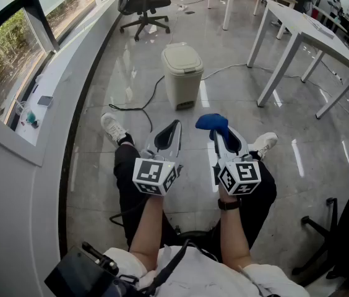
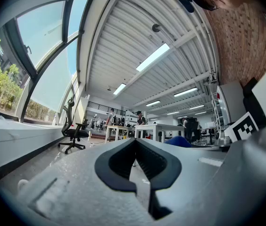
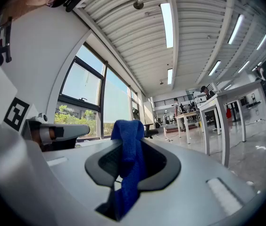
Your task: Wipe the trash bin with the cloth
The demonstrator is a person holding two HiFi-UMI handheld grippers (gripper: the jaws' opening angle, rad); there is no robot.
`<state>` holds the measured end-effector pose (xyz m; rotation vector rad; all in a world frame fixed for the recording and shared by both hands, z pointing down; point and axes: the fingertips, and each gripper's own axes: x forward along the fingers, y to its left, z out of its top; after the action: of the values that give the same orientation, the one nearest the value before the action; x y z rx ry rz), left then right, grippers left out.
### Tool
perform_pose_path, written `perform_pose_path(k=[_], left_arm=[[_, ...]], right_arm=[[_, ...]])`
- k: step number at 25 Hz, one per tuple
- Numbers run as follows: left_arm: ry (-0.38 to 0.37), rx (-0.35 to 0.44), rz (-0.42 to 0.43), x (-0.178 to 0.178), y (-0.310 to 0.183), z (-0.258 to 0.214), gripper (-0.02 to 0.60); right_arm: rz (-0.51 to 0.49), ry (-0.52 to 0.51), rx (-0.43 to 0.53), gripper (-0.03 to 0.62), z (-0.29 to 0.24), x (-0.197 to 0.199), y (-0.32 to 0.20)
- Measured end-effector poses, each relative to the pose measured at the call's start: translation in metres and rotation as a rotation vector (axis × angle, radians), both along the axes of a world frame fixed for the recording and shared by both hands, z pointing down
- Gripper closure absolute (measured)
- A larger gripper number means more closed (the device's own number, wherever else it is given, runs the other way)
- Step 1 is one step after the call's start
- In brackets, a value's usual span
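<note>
Cloth (image 1: 211, 122) pinched in right gripper (image 1: 219, 132); left gripper (image 1: 174, 125) closed, empty. Risk: narrow pinch slipping once rubbed against trash bin (image 1: 182, 73).

The trash bin (image 1: 182, 73) is a pale greenish-beige plastic one with a rounded lid that is down. It stands upright on the shiny floor, well ahead of the cloth. The cloth (image 1: 212, 122) is dark blue and bunched, pinched between the jaws of the right gripper (image 1: 219, 135), with a fold rising above the tips and the rest hanging below them.
</note>
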<state>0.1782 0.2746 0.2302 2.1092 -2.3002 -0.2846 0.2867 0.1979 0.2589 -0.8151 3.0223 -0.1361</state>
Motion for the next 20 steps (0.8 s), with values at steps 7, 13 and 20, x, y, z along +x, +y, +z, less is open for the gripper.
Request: perform_pose_path(k=[7, 13, 20], left_arm=[[0.025, -0.001, -0.009, -0.054, -0.043, 0.02, 0.581], [0.035, -0.004, -0.039, -0.091, -0.083, 0.023, 0.581], [0.029, 0.024, -0.092, -0.137, -0.146, 0.01, 0.581]], right_arm=[[-0.02, 0.012, -0.02, 0.526, 0.026, -0.059, -0.04], [-0.072, 0.022, -0.053, 0.526, 0.036, -0.101, -0.075], [-0.124, -0.002, -0.034, 0.525, 0.02, -0.148, -0.142]])
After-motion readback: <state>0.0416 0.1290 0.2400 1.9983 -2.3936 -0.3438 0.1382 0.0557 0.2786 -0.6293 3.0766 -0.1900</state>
